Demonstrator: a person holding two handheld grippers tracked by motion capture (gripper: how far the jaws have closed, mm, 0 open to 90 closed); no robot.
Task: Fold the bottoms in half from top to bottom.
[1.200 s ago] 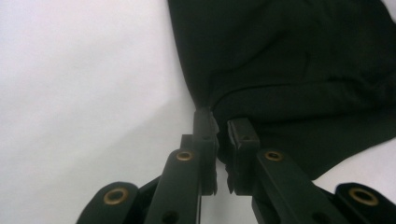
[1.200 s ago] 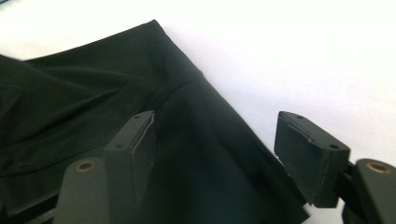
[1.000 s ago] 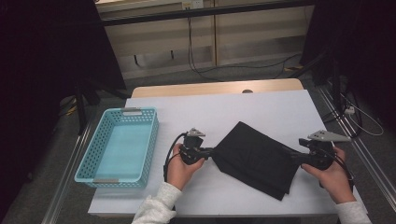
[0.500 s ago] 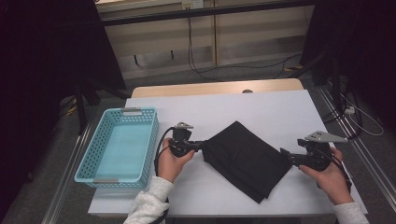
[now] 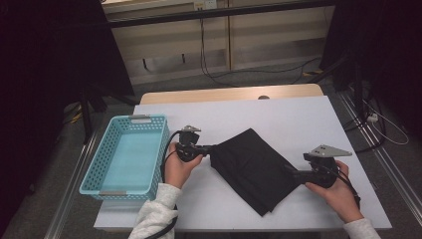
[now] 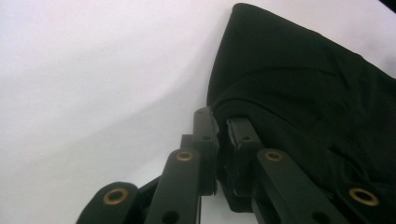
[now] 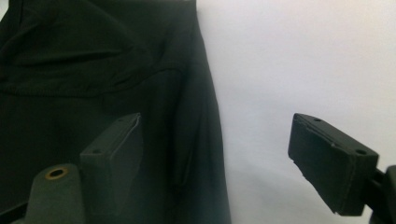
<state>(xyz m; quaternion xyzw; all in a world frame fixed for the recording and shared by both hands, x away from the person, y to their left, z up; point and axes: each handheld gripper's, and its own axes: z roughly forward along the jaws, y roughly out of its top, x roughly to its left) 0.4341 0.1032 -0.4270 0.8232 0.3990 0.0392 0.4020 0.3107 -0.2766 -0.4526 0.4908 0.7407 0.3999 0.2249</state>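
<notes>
The right hand-held gripper (image 5: pixel 294 173) has just been opening its jaws and they stand wide, with the edge of the black cloth (image 5: pixel 251 167) between them but not pinched. The cloth lies flat on the white tabletop (image 5: pixel 298 119). The left hand-held gripper (image 5: pixel 211 148) pinches the cloth's other corner. A blue basket (image 5: pixel 124 154) sits just past it.

Left gripper (image 5: pixel 211 149) jaws clamped; right gripper (image 5: pixel 291 171) jaws just opening, wide.
</notes>
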